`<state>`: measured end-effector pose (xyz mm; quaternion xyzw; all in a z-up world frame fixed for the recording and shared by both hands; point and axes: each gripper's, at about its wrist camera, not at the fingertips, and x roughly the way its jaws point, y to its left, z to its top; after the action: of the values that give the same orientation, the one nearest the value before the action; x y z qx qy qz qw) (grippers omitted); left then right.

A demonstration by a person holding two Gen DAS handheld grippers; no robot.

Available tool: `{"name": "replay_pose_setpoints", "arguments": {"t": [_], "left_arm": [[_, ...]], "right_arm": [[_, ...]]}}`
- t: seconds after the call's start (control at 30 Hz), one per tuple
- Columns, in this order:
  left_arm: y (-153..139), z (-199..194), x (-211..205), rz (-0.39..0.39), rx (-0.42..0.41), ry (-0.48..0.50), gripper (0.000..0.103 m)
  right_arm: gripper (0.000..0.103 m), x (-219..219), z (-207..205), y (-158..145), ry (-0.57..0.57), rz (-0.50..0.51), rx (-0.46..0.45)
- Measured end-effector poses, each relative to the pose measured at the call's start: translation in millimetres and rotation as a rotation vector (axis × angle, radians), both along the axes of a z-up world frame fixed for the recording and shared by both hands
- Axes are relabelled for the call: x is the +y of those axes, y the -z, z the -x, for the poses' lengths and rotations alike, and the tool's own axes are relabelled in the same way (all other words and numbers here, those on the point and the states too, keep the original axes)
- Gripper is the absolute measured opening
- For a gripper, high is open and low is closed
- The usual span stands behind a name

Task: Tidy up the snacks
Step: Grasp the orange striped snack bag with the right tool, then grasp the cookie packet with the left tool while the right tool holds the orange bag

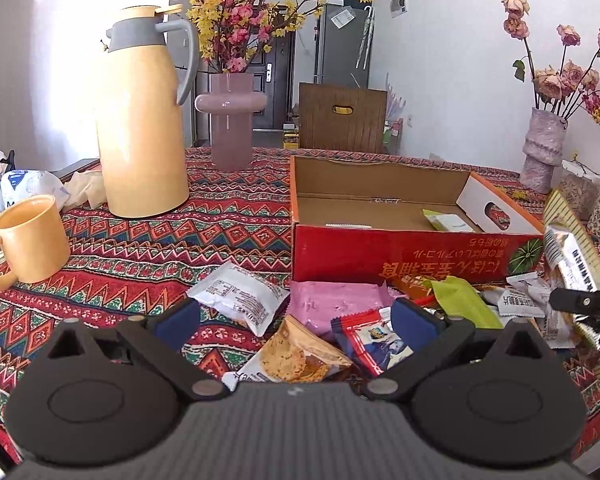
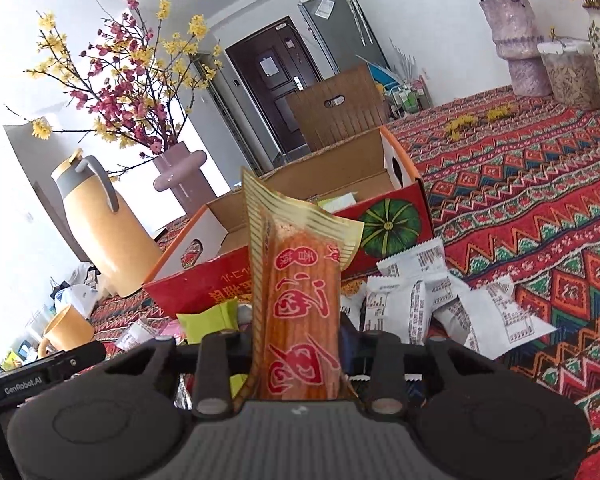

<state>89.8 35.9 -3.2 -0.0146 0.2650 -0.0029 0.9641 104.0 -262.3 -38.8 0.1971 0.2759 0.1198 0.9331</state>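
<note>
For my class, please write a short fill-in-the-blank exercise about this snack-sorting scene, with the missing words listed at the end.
1. The right gripper is shut on a long ____ snack packet with red characters.
2. The left gripper hangs ____ over the pile of snacks, holding nothing.
3. The cardboard box has a green ____ pictured on its red side.
4. Beside the tall yellow jug stands a yellow ____ with a handle.

Missing words: orange; open; pumpkin; mug
</note>
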Motion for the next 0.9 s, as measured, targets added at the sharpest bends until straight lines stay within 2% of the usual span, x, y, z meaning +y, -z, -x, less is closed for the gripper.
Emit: {"name": "replay_pose_setpoints", "arguments": {"t": [0.13,0.4,0.7,0.87,0.9], "left_arm": [[5,-6,5,-0.022,0.036,-0.001,0.103],[29,-21,12,-0.118,0.134,0.030,0.103],[50,-37,7,-0.114,0.195,0.095,0.103],[55,-40,8,-0.087,0.205,0.097,0.097],[55,-40,9,-0.080,0.203,0.100,0.093]], "right_arm": [[0.034,-3,5,-11,0.018,0.031,-0.048],[0.034,-20,9,-13,0.089,0.064,-0.073],[0.034,-24,7,-9,0.120,0.103,-0.077],[0.034,-23,6,-6,0.121,0.112,-0.072],[0.034,-23,5,-6,0.121,0.114,-0.072]]}}
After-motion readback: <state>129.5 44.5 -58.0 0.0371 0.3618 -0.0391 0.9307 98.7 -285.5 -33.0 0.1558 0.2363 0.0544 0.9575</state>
